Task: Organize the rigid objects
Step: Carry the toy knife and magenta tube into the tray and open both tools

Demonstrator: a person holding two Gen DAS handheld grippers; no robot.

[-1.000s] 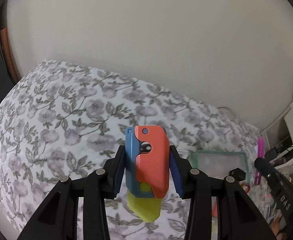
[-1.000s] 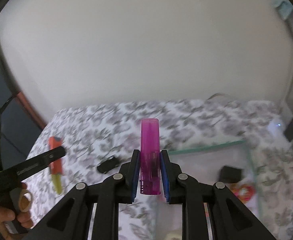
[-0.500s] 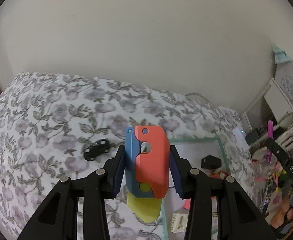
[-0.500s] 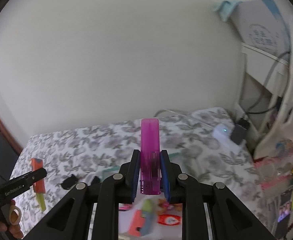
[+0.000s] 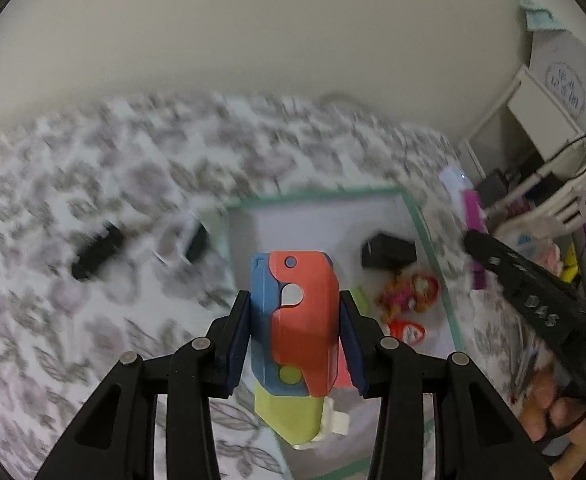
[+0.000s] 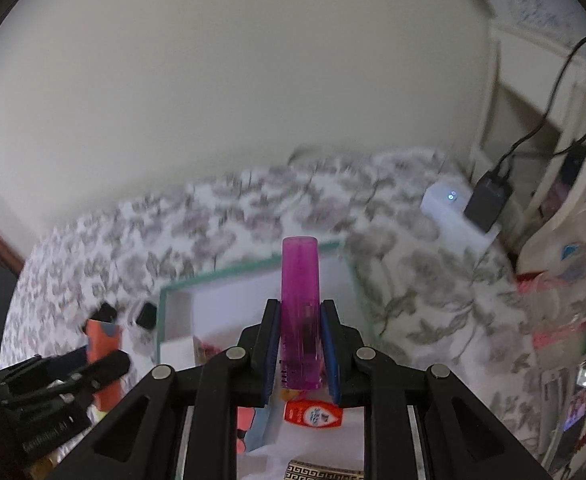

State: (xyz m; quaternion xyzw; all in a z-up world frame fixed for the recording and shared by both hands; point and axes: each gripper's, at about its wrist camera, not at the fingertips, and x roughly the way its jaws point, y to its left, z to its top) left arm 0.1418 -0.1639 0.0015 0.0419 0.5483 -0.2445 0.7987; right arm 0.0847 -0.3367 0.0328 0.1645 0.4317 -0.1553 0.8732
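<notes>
My left gripper (image 5: 295,340) is shut on an orange, blue and yellow toy knife (image 5: 295,328), held upright above the left part of a green-rimmed white box (image 5: 413,204). My right gripper (image 6: 300,344) is shut on a translucent magenta lighter (image 6: 300,304), held upright over the same box (image 6: 249,270). In the right wrist view the left gripper (image 6: 61,384) with the toy knife (image 6: 103,340) shows at lower left. In the left wrist view the right gripper (image 5: 533,300) with the lighter (image 5: 475,220) shows at right.
The box holds a black block (image 5: 389,250), red and orange small items (image 5: 409,296) and a red-white packet (image 6: 313,414). Two small black objects (image 5: 97,256) lie on the floral cloth (image 5: 93,168) left of the box. A white charger (image 6: 453,208) and cluttered shelves (image 5: 553,120) stand right.
Both grippers have moved toward the box and now hover over it. The views swung down and right; the box fills more of each frame. Both grips are unchanged.
</notes>
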